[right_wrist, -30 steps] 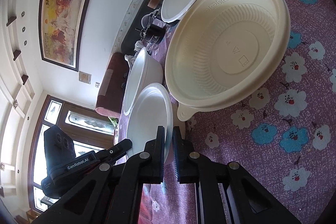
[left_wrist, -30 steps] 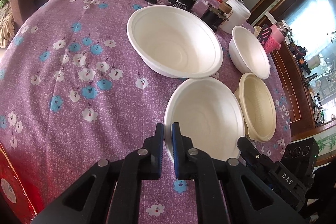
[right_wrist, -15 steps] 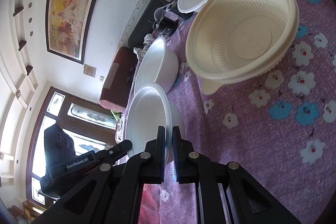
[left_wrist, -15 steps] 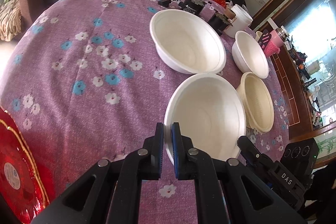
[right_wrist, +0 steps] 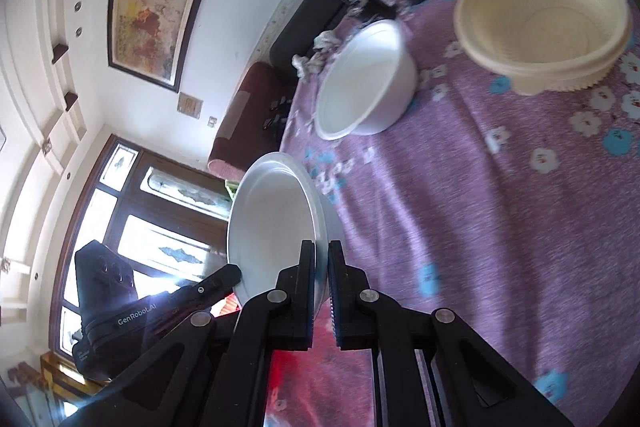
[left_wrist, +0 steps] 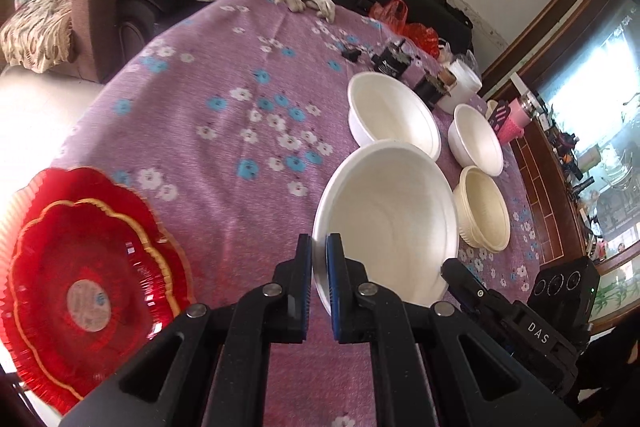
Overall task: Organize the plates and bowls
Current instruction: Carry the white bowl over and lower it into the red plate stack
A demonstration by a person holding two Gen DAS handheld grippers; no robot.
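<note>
Two grippers are sharing one load: the left gripper and the right gripper are each pinching opposite sides of the rim of the wide, shallow white foam bowl, the fingers closed down to the thickness of that thin rim. Compared with a second ago, the bowl is riding noticeably higher and farther back from the cluster it sat in; the purple flowered surface is dropping away beneath it and the other dishes are shrinking in both views. The deep white foam bowl, the small white foam bowl and the ribbed cream plastic bowl are staying where they were on the far part of the surface, now well apart from the lifted one. A scalloped red plastic platter with a gold rim is coming into the left wrist view at the near left edge, where half a second ago only a sliver showed.

For the task, this suggests the carry is under way: the wide bowl is off the surface and is probably being drawn toward the near side, though whether it is bound for the red platter or elsewhere cannot be told yet. The thin foam rim is likely to flex, so both grips will need to travel together.
</note>
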